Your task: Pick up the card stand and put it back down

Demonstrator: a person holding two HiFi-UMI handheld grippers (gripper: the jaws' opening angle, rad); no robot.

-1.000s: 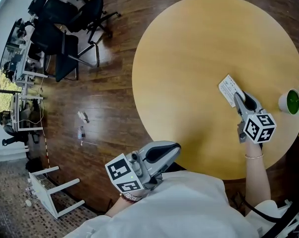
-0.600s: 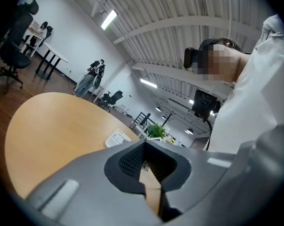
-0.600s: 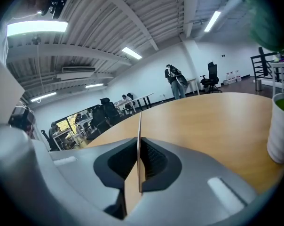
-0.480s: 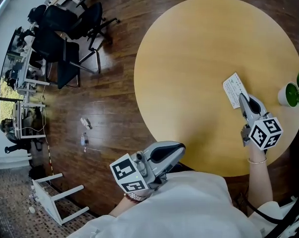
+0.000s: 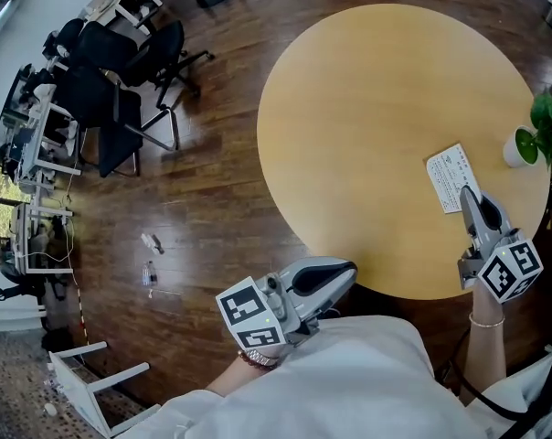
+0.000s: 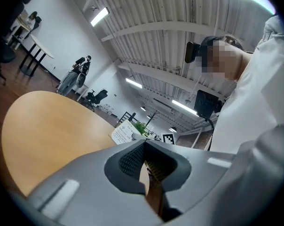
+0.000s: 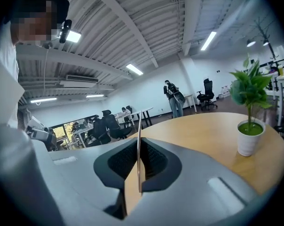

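The flat white card stand with small print on it (image 5: 452,177) is held by its near edge in the right gripper (image 5: 469,197). In the right gripper view the card stand is seen edge-on as a thin line, and the two dark jaws are pressed tight on it from both sides. The card stand is found over the right side of the round yellow wooden table (image 5: 376,108). It seems to be lifted a little off the table top, though the gap under it cannot be seen clearly from above. So the first half of the job, the picking up, looks done. The second half is left: the card stand has to be lowered back onto the table and let go. Just beyond the card stand, a small green plant in a white pot (image 5: 523,140) is seen near the table's right edge, and it should not be bumped on the way down. The left gripper (image 5: 340,271) is kept close to the person's body at the near edge of the table, with its jaws closed together and nothing between them. One card stand, one table, one plant pot and two grippers can be counted.
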